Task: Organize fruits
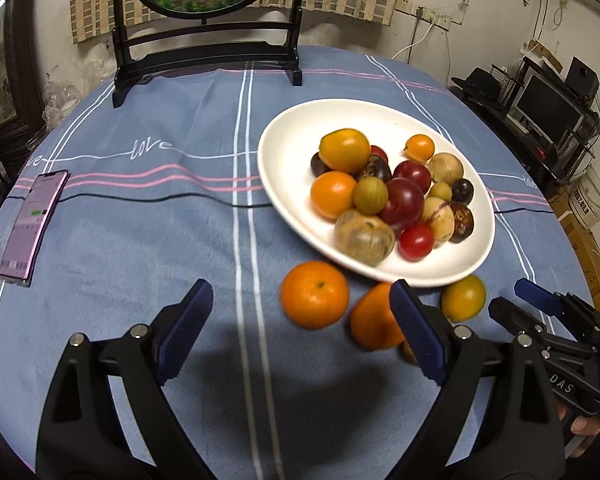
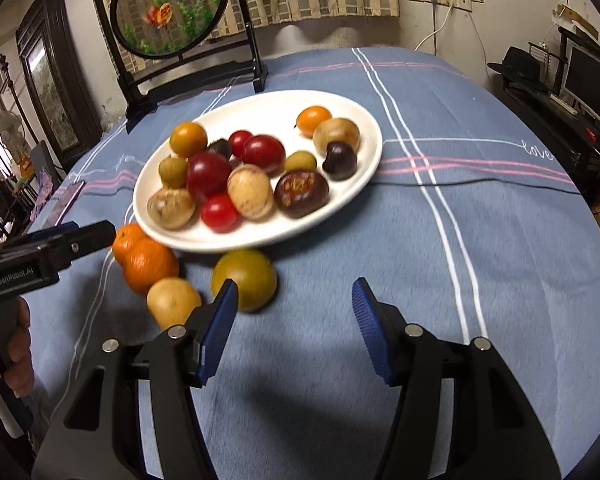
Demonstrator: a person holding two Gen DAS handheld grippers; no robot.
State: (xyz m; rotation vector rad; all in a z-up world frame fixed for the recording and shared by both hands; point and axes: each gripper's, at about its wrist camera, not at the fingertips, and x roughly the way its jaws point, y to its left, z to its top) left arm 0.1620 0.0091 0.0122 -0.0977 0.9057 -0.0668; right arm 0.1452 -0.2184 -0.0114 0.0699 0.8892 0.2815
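Approach to loose fruit beside the plate

Both tools, left tool [image 1: 302, 318] and right tool [image 2: 294, 318], stand open and empty. Loose oranges [image 1: 314, 294] and a yellow-green fruit [image 2: 245, 279] lie on the worktop [image 2: 500, 240] beside the white plate [image 1: 288, 152]. Centre one fruit between the pads before closing gently.
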